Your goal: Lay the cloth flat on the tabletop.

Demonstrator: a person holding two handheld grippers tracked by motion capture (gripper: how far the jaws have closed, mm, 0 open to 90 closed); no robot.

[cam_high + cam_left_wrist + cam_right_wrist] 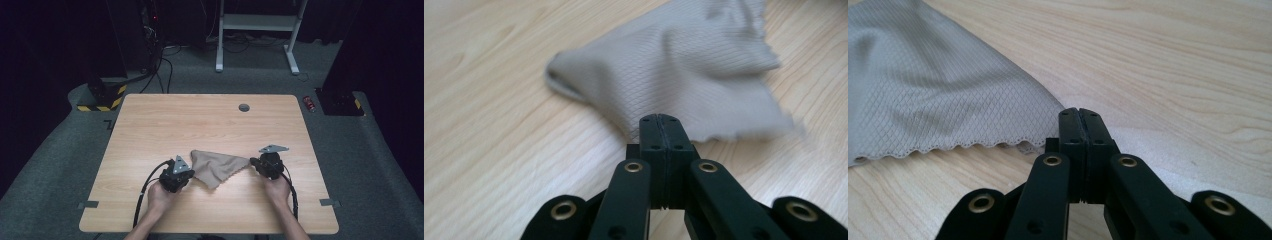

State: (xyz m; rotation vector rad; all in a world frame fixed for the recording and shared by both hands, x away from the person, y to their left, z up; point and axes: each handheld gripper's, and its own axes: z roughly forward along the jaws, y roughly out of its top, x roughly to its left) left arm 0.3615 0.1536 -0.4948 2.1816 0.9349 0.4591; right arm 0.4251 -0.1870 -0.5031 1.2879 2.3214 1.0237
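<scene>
Both the left gripper (659, 120) and right gripper (1079, 114) clench cloth (218, 166) corners; lift evenly (keeping tension), avoiding table (200, 120) drag.

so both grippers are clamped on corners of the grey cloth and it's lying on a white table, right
Not quite: the table is light wood, not white, as the high view shows. The rest holds: the left gripper and the right gripper are each shut on a corner of the grey cloth.

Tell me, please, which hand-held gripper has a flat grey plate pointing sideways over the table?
The right hand-held gripper. Its plate lies flat, pointing right; the plate on the left hand-held gripper stands tilted upward. Both grip the beige cloth.
</scene>
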